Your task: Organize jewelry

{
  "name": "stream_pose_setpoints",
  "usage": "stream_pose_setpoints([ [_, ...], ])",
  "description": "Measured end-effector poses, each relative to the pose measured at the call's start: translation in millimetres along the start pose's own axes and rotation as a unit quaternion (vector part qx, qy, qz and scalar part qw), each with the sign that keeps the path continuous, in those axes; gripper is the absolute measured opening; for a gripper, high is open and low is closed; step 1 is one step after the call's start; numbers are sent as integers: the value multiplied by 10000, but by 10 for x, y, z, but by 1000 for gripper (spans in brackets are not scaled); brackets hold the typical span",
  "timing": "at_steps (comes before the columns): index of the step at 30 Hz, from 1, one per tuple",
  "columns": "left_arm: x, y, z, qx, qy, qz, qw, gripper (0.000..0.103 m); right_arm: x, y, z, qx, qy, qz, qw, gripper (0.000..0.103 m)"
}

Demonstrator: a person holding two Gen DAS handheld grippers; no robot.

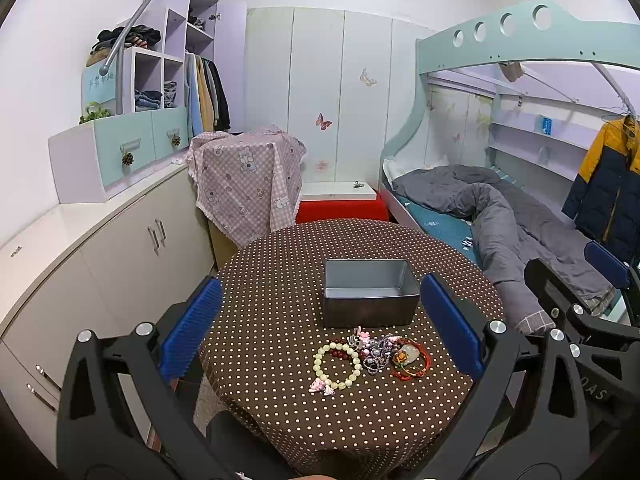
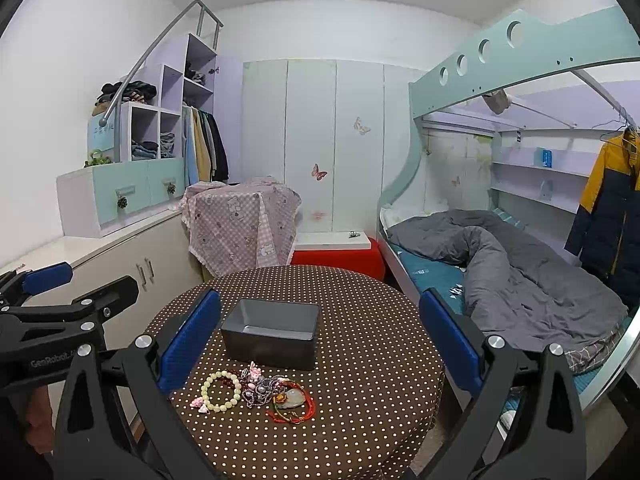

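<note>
Jaws first: my left gripper point(image 1: 320, 328) stands wide open with nothing between its blue pads, and my right gripper point(image 2: 320, 346) is spread just as wide and just as empty; both hang above the near side of the round table point(image 1: 280, 272) under its brown polka-dot cloth. Ahead of the fingers lies the jewelry, all in one heap near the table's front edge: a pale bead bracelet point(image 1: 337, 365) with pink charms on the left, a dark red bead bracelet point(image 1: 349, 354) partly under it, a tangle of purple-grey beads point(image 1: 376, 354) in the middle, and a red cord bracelet with a pale stone pendant point(image 1: 409, 358) on the right. Just beyond the heap sits the grey metal box point(image 1: 368, 292), open-topped, and its floor looks bare. I judge the work not yet begun: no piece is in the box, none is gripped, and every one is left to lift and sort. My left camera looks squarely into the box and catches my right gripper at its right edge; my right camera sees the box from an angle, shows the heap closer to me, and shows my left gripper with a bit of the hand point(image 2: 38, 416) holding it.
</note>
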State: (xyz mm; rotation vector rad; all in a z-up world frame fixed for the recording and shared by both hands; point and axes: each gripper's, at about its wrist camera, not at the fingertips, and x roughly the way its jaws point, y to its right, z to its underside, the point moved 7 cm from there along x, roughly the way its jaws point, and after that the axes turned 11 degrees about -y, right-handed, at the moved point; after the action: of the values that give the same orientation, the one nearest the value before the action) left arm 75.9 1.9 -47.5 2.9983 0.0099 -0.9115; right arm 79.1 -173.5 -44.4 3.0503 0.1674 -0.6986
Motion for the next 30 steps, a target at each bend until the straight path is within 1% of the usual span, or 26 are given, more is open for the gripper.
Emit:
stream_pose_setpoints([
  [30, 6, 18, 32, -24, -24, 25, 10000, 97, -59, -15, -18, -28, 49, 2, 10000, 95],
])
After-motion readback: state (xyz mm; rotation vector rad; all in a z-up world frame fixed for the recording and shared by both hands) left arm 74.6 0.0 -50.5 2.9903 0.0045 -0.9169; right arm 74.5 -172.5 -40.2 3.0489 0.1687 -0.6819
